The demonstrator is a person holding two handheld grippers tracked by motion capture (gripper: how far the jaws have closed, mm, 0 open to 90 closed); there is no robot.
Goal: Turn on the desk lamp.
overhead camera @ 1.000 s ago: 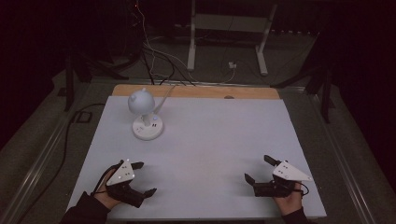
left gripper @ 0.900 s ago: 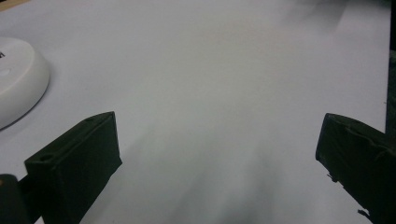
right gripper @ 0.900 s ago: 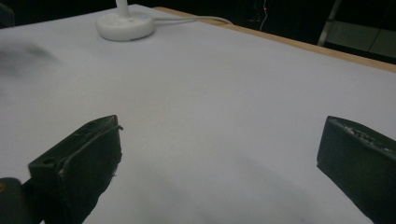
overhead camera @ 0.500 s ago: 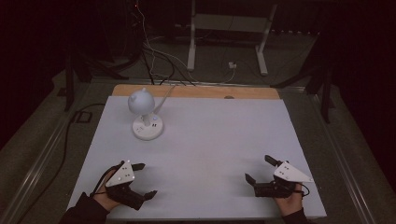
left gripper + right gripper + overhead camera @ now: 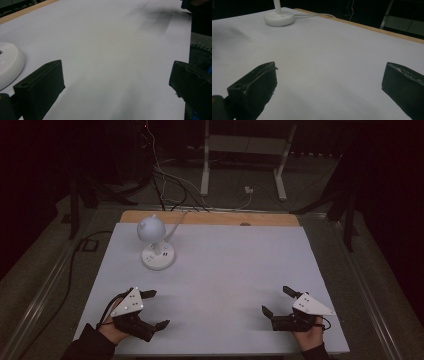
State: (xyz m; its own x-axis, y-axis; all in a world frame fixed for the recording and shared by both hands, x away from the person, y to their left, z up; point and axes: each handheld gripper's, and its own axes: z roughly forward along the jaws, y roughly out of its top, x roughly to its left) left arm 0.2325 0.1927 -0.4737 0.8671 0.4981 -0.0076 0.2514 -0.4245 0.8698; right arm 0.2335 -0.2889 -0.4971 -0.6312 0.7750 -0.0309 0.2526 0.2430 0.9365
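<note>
Holding both tools low over the near edge of the white table [image 5: 225,270], we have the left gripper [image 5: 156,309] at the near left corner and the right gripper [image 5: 276,301] at the near right corner, well apart from each other. Our left gripper's jaws stand wide apart with nothing between them, and its own view shows only bare tabletop in the gap. Our right gripper's jaws are likewise spread wide and grip nothing. Each tool carries a grey three-cornered plate on top and sits in a hand that comes in from the near side. On the far left part of the table stands a small white desk lamp [image 5: 156,242], upright on a round base, with its rounded shade tipped over the base. Its white cord [image 5: 176,222] runs off the far edge toward the floor. We see the lamp's base at the left edge of the left gripper view, just beside that jaw, and far off in the right gripper view [image 5: 279,18].
</note>
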